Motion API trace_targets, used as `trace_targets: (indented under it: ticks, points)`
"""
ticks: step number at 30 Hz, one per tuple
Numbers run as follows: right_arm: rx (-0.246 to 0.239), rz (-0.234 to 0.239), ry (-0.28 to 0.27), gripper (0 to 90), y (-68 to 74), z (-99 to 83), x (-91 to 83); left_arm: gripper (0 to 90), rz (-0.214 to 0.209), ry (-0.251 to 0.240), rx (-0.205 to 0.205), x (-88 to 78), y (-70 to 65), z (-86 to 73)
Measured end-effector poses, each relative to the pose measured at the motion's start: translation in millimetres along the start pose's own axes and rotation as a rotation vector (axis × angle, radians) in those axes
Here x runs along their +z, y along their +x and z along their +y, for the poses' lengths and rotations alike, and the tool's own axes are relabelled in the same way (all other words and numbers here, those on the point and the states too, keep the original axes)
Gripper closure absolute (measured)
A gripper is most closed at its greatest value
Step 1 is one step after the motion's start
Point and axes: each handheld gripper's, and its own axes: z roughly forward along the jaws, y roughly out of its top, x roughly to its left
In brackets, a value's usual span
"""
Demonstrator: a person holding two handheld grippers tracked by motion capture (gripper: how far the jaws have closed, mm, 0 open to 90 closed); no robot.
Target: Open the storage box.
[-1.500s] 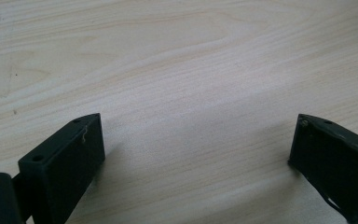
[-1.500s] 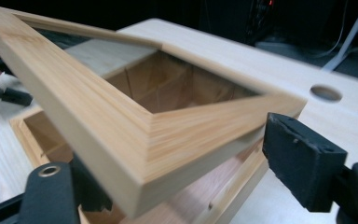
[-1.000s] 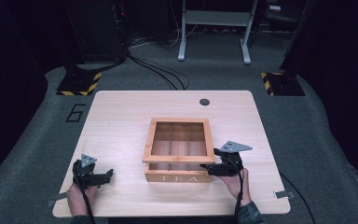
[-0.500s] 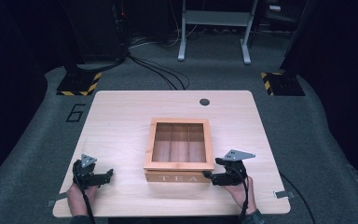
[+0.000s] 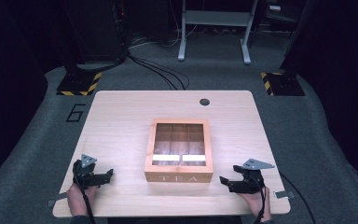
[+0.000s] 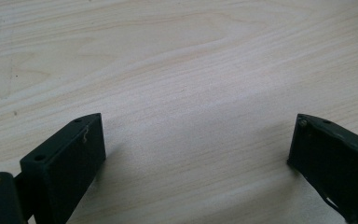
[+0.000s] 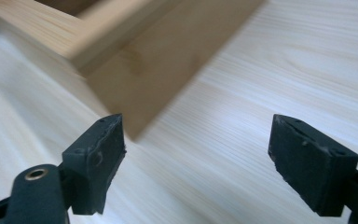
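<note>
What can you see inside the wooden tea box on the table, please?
Through the lid of the tea box, wooden dividers form compartments that look empty. A bright reflection hides the front part, so anything there cannot be seen.

A fixed high camera looks forward and down over the whole table (image 5: 121, 121), while each gripper camera sits close above the wood, the right one sharing the tea box (image 7: 168, 56) corner with it.

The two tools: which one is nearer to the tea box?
The right tool: it lies just off the tea box's front right corner. The left tool sits farther away, over bare table.
</note>
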Motion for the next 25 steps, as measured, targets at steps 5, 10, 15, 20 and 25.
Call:
trace_targets:
  ticks: [5, 10, 15, 20, 25]
  points:
    - [0.034, -0.098, 0.0, 17.1, -24.4, -16.9, -8.3, 3.4, 0.004, -0.008, -0.001, 0.6, -0.3, -0.3]
    - [0.069, -0.195, 0.013, 16.8, -47.9, -29.5, -15.4, 3.4, 0.001, -0.005, -0.001, 0.4, 0.0, -0.2]
    - [0.088, -0.253, 0.02, 15.6, -66.2, -34.6, -24.3, 3.4, 0.002, -0.006, -0.002, 0.6, 0.2, -0.2]
    - [0.063, -0.294, 0.055, 14.2, -68.7, -34.6, -21.2, 3.3, -0.001, -0.002, -0.006, 0.5, 0.3, -0.2]
    - [0.032, -0.324, 0.079, 12.8, -66.0, -33.4, -17.9, 3.3, -0.002, 0.001, -0.006, 0.3, 0.5, 0.0]
